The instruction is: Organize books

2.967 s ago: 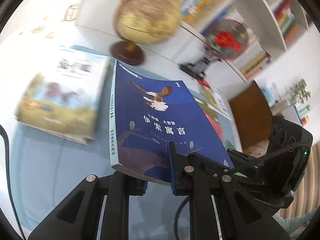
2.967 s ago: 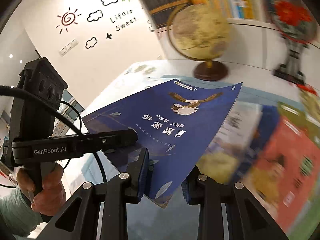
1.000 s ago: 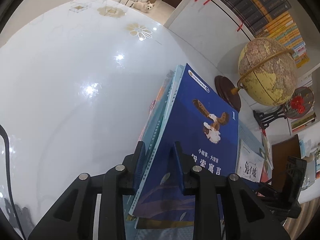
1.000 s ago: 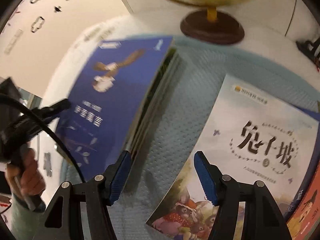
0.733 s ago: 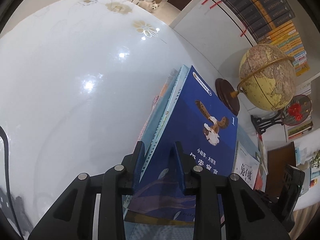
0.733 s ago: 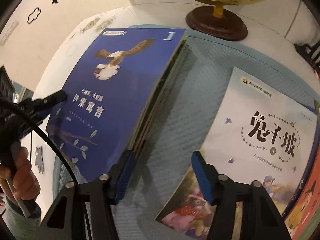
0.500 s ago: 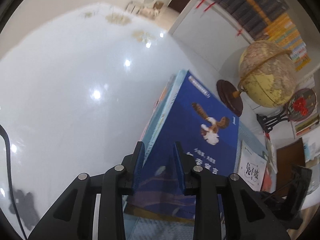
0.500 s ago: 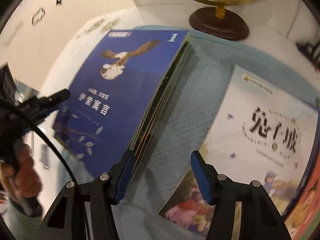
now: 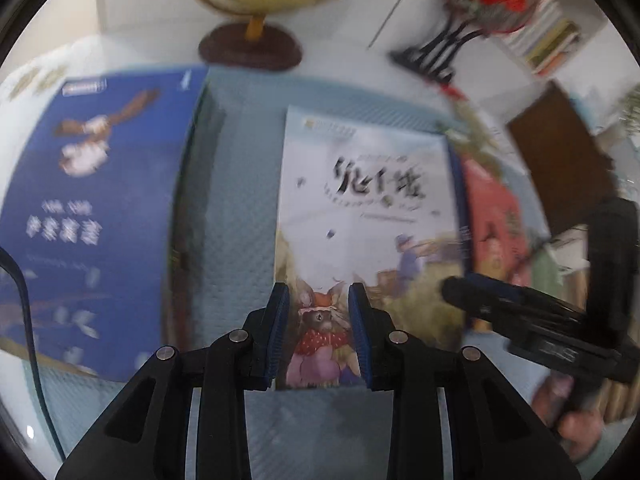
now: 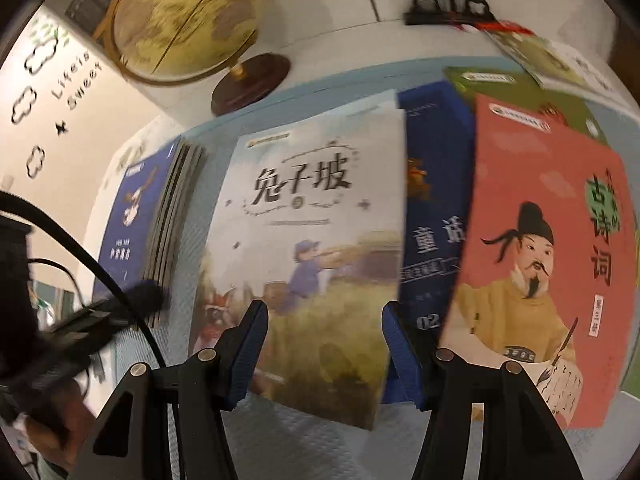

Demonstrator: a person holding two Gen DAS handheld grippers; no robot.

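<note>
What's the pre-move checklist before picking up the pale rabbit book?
1. Left hand-held gripper empty, over the rabbit book: ok.
2. Right hand-held gripper empty, jaws apart, over the same book: ok.
3. Blue eagle book lying on top of the stack: ok.
4. Rabbit book's near edge uncovered: ok.
5. Its right edge clear of the dark blue book: not ok, they overlap.
6. Pads touching the cover: cannot tell, blurred.

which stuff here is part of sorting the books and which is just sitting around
Part of the job:
- pale rabbit-cover book
- dark blue eagle-cover book atop the stack
- salmon-red poet-cover book
- navy book lying partly under its neighbours

Just lying about:
- yellow globe on brown wooden base
- black stand with red ornament
- light blue table mat
</note>
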